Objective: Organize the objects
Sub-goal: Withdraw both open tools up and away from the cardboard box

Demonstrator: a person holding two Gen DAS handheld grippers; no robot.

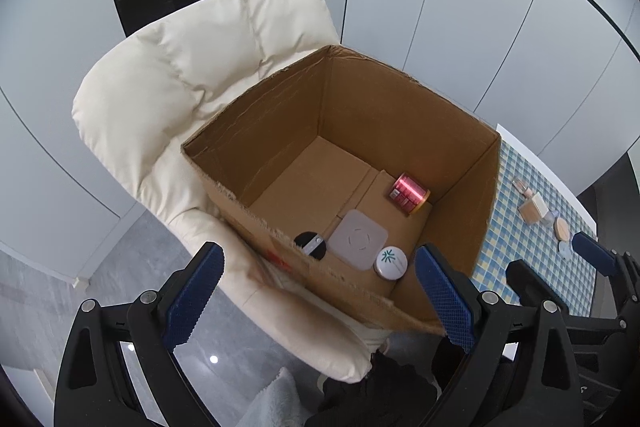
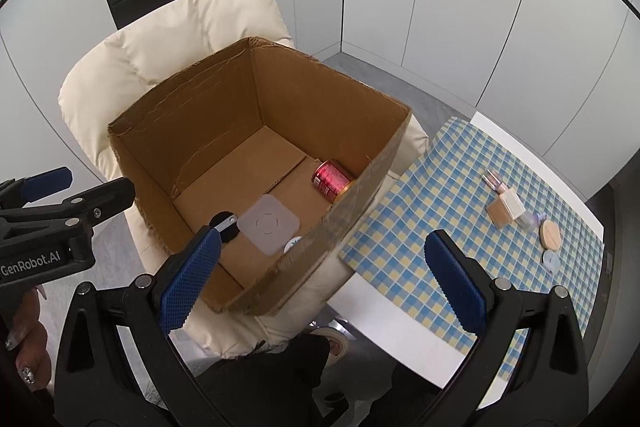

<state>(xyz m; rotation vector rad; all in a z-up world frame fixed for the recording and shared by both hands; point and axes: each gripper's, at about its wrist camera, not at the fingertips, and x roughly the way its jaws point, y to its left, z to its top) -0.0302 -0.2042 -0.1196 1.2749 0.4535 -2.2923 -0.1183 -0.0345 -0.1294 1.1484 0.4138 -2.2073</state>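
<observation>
Both grippers hang spread and empty, the left gripper (image 1: 318, 291) over the near rim of the box (image 1: 280, 115) on the chair (image 1: 168, 79), the right gripper (image 2: 320, 267) between box and tabletop (image 2: 400, 227). The can (image 2: 330, 179), pad (image 2: 268, 225), tin (image 1: 391, 263) and black disc (image 1: 310, 245) already lie inside. The small cosmetics (image 2: 506, 211) left on the cloth look light and rigid, the glass bottle perhaps fragile and slippery; I would pinch the boxy one across its flat sides.
</observation>
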